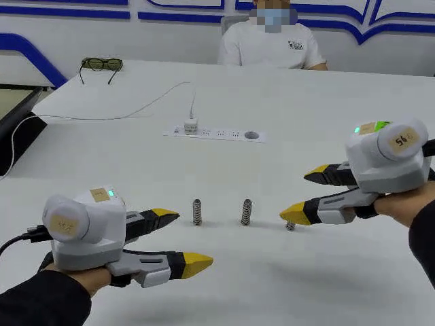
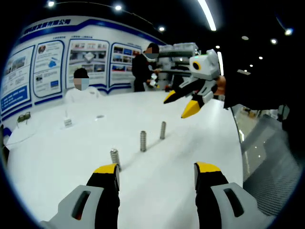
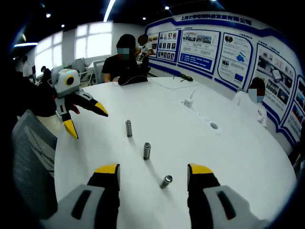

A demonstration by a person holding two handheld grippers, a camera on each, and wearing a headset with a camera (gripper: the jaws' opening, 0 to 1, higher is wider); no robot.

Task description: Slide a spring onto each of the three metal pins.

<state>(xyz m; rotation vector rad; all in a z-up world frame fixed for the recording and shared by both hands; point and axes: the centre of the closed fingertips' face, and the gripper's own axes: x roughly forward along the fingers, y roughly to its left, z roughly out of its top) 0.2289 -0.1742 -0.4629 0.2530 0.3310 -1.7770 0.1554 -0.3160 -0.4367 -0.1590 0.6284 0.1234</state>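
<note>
Both the left gripper (image 1: 189, 238) and the right gripper (image 1: 299, 195) are released and hold nothing. Three springs (image 1: 247, 212), apparently on their pins, stand in a row on the white worktop (image 1: 306, 115) between them. The end spring (image 1: 290, 225) seems to lean just beside the right gripper's lower jaw, so a careless sweep could topple it.

3 grey coiled metal springs in a row on white tabletop (image 1: 224, 285), apart from each other. Left spring (image 1: 197, 212) & mid spring (image 1: 247, 212) stand upright. Right spring (image 1: 290, 225) looks shorter, partly hidden. Metal pins inside: can't tell.
</note>
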